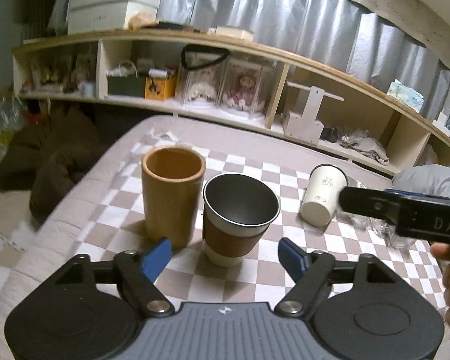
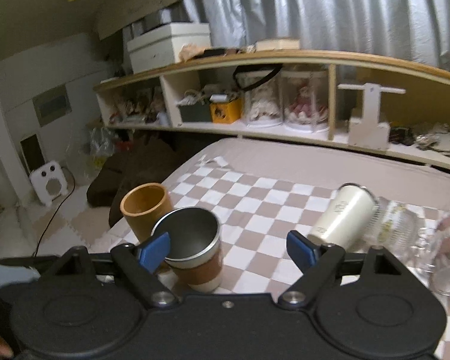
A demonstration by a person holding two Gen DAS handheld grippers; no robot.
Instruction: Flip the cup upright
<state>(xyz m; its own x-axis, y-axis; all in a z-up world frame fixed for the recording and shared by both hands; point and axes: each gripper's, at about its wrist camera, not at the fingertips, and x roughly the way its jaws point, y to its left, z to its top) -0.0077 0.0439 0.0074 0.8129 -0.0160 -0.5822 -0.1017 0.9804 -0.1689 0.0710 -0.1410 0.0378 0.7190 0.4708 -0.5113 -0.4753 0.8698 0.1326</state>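
Three opaque cups stand or lie on the checkered cloth [image 1: 255,168], plus a cluster of clear glass pieces whose number cannot be told. A tall tan cylinder cup [image 1: 173,193] stands upright left of centre in the left wrist view, mouth open and nothing visible in it; touching or just beside it, a steel-lined cup with a brown sleeve [image 1: 238,219] stands upright at centre, its interior dark and bare. The third, a white cup [image 1: 323,195], lies tipped over at the right of that frame, base toward the camera and rim pointing away; in the right wrist view the same white cup [image 2: 343,219] lies at lower right, its rim against the clear ribbed glassware [image 2: 396,225], beside another clear glass [image 2: 447,258] at the right edge; what the glassware holds cannot be told.

The left gripper [image 1: 225,256] hangs low in its frame with blue fingers [image 1: 157,258] spread wide, nothing between them, the sleeved cup just ahead of the gap; the right gripper [image 2: 228,250] is likewise spread apart, its left finger in front of the sleeved cup's rim, its right finger near the white cup's base, whether touching I cannot tell.

Across the upper half, a long wooden shelf [image 1: 285,72] holds boxes, two doll cases and clutter.
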